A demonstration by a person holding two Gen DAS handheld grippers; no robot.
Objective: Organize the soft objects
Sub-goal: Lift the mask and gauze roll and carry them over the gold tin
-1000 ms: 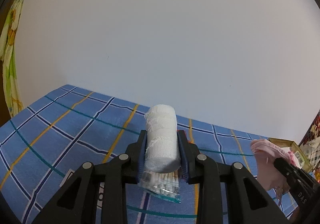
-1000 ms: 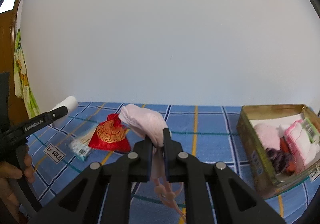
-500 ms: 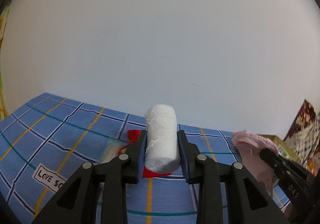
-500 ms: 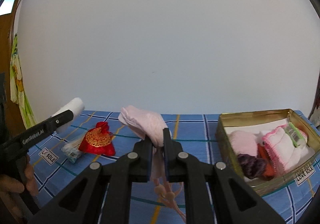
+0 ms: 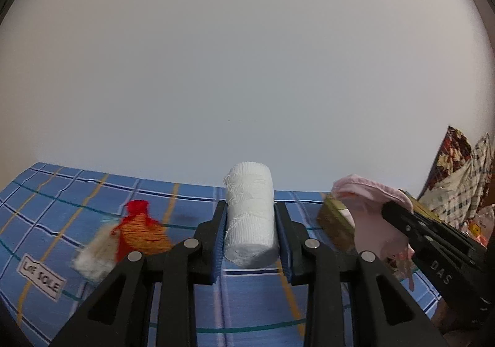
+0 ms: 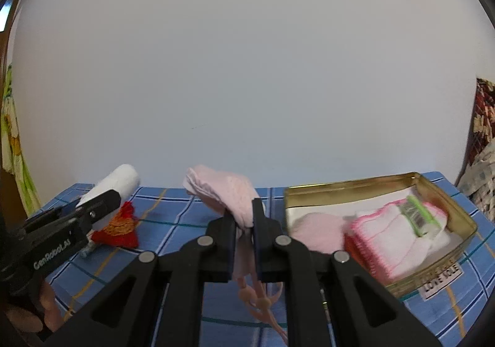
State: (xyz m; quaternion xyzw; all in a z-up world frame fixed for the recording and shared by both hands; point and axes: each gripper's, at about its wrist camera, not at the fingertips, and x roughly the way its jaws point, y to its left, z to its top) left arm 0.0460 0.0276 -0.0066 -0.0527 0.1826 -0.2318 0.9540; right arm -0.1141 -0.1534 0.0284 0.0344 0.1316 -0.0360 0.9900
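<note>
My left gripper [image 5: 250, 223] is shut on a white gauze roll [image 5: 250, 217], held above the blue checked cloth. The same roll [image 6: 116, 189] shows at the left of the right wrist view, between the left gripper's fingers [image 6: 92, 210]. My right gripper [image 6: 244, 223] is shut on a pale pink cloth pouch [image 6: 225, 192] whose beaded cords [image 6: 256, 300] hang down. In the left wrist view that pouch [image 5: 371, 217] appears at the right, pinched by the right gripper's fingers [image 5: 411, 226]. A gold tin [image 6: 458, 210] at the right holds pink and white soft items [image 6: 389, 232].
A red and gold drawstring bag [image 5: 140, 229] lies on the cloth with a clear packet of cotton swabs [image 5: 92, 254] beside it. White "LOVE SOLE" labels [image 5: 40, 275] are on the cloth. Patterned fabric [image 5: 461, 180] hangs at the far right, a plain wall behind.
Both grippers have travelled rightward with their loads. The tin has come nearer the centre of the right wrist view. The red bag now shows left of the gauze roll.
</note>
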